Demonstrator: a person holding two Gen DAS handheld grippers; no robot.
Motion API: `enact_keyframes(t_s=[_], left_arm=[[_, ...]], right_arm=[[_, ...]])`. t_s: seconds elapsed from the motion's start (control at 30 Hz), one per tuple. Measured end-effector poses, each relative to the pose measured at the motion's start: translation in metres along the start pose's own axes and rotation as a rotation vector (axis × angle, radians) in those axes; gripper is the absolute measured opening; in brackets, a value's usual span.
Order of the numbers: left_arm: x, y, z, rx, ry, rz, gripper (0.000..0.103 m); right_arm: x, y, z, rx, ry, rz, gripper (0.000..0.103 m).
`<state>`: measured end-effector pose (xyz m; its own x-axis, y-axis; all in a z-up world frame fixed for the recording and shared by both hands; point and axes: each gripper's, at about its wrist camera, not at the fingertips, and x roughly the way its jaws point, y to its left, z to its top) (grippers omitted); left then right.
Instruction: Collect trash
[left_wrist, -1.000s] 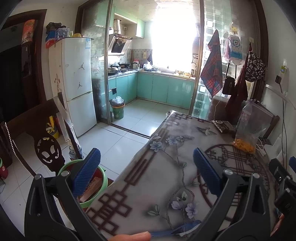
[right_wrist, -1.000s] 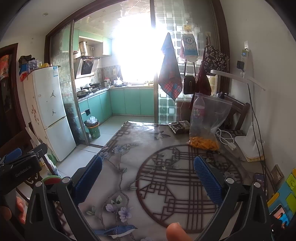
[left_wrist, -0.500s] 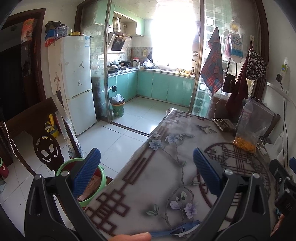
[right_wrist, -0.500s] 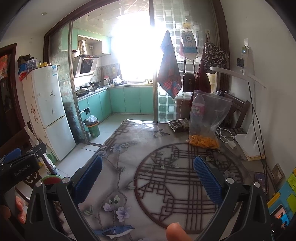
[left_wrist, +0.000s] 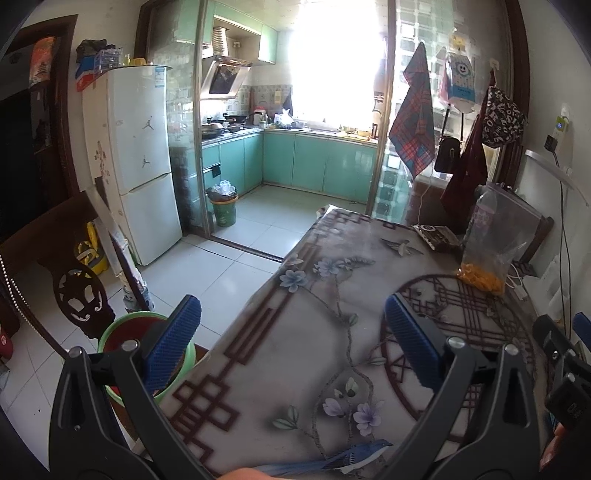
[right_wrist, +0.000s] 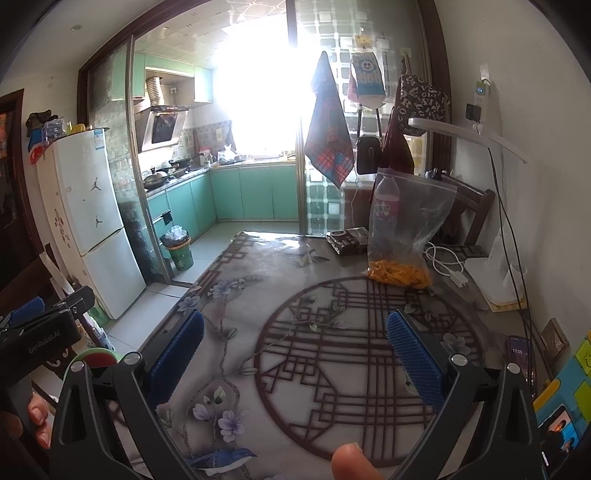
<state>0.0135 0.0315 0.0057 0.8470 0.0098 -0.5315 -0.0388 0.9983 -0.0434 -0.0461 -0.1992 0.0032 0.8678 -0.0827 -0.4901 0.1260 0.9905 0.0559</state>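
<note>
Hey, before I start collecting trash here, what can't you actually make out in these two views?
- Green bin by the table: left view, the left gripper finger covers its inside; right view shows only a sliver.
- Bottle: inside the plastic bag, its label too small to read.
- Dark packet: too far to identify.
- Kitchen window: overexposed, nothing visible.
- Phone: cut by the right gripper arm.

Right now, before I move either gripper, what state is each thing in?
Left gripper: open, empty, above the table edge.
Right gripper: open, empty, above the table.
Clear zip bag: upright on the table, orange snacks at its bottom.
Plastic bottle: upright, capped, behind the bag.
Dark packet: lying flat.
Green bin: open, on the floor beside the table.
Kitchen trash can: full.
</note>
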Motion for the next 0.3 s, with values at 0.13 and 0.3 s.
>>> enact_keyframes(t_s=[0.13, 0.3], left_arm=[[0.021, -0.016, -0.01, 0.033, 0.044, -0.029, 0.098], [0.078, -0.03, -0.052, 0.028, 0.181, -0.023, 0.098]], right_arm=[[0.015, -0.014, -0.008, 0.007, 0.041, -0.017, 0.096], [0.062, -0.05, -0.046, 0.016, 0.183, -0.074, 0.096]])
